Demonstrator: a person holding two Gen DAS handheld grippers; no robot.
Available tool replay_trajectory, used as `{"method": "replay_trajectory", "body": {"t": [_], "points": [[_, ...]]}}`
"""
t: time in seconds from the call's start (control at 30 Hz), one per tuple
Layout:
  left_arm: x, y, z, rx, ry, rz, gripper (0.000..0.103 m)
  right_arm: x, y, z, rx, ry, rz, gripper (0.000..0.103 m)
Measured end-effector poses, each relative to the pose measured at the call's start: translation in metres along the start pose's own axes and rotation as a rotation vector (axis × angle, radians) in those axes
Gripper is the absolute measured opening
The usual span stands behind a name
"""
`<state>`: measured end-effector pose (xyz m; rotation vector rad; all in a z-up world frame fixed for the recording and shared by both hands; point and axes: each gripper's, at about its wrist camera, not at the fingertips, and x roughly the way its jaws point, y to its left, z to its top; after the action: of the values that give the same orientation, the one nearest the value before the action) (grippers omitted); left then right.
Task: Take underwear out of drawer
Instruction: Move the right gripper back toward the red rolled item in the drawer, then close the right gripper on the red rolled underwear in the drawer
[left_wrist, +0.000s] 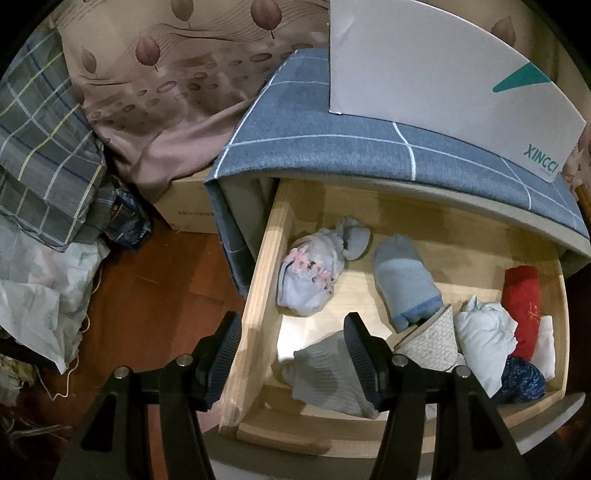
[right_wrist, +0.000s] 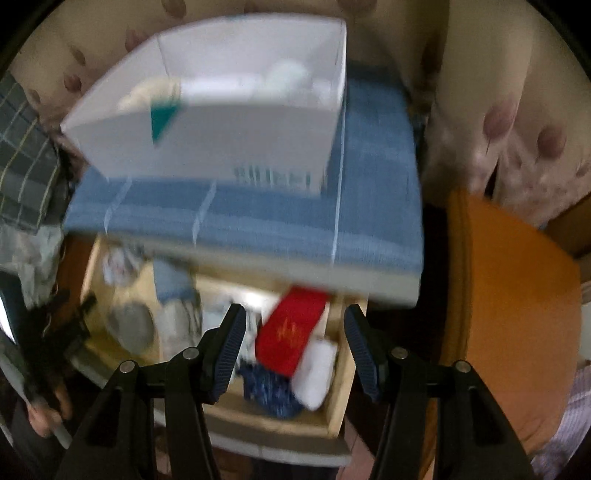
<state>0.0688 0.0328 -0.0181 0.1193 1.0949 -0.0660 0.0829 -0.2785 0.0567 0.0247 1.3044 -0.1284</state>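
Room: curtain (left_wrist: 159, 74) behind, wooden drawer (left_wrist: 255, 295) pulled out.
Underwear (left_wrist: 308, 275): soft, light; we pinch a bunched fold.
Left gripper (left_wrist: 291, 354): spread, empty.
Right gripper (right_wrist: 293, 354): spread, empty.

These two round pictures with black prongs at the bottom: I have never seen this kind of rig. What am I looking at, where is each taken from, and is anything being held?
There is no robot. A person holds a two-finger gripper in each hand, and each gripper carries a wide-angle camera that looks along its fingers. The black prongs are those fingers.

The sharp picture is from the left gripper, the blurred one from the right gripper. Both look down into an open wooden drawer under a top covered with blue checked cloth, where a white box stands.

In the drawer lie small rolled clothes: a pale bundle with pink flowers, a light blue roll, a grey ribbed piece, a white piece, a red piece and a dark blue patterned one.

Both grippers are open and hold nothing.
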Motion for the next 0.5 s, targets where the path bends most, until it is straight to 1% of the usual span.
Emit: {"method": "replay_trajectory", "body": {"t": [0.1,0.13,0.2,0.23,0.3,0.37,0.5], "points": [[0.001,0.001,0.0,-0.004,0.002,0.001,0.059,0.029,-0.007,-0.021,0.031,0.08,0.013,0.051],[0.001,0.002,0.001,-0.004,0.003,0.002,0.059,0.037,-0.008,-0.026,0.039,0.095,0.017,0.05],[0.001,0.002,0.001,-0.003,0.004,0.001,0.059,0.052,-0.01,-0.032,0.058,0.123,0.023,0.044],[0.001,0.002,0.001,-0.003,0.003,0.003,0.059,0.06,-0.011,-0.034,0.069,0.137,0.03,0.043],[0.001,0.002,0.001,-0.004,0.004,-0.001,0.059,0.073,-0.009,-0.037,0.081,0.151,0.041,0.038],[0.001,0.003,0.001,-0.007,0.008,-0.004,0.059,0.086,-0.006,-0.039,0.094,0.158,0.041,0.038],[0.002,0.005,0.0,-0.018,0.009,-0.012,0.059,0.107,-0.007,-0.038,0.144,0.157,0.069,0.037]]}}
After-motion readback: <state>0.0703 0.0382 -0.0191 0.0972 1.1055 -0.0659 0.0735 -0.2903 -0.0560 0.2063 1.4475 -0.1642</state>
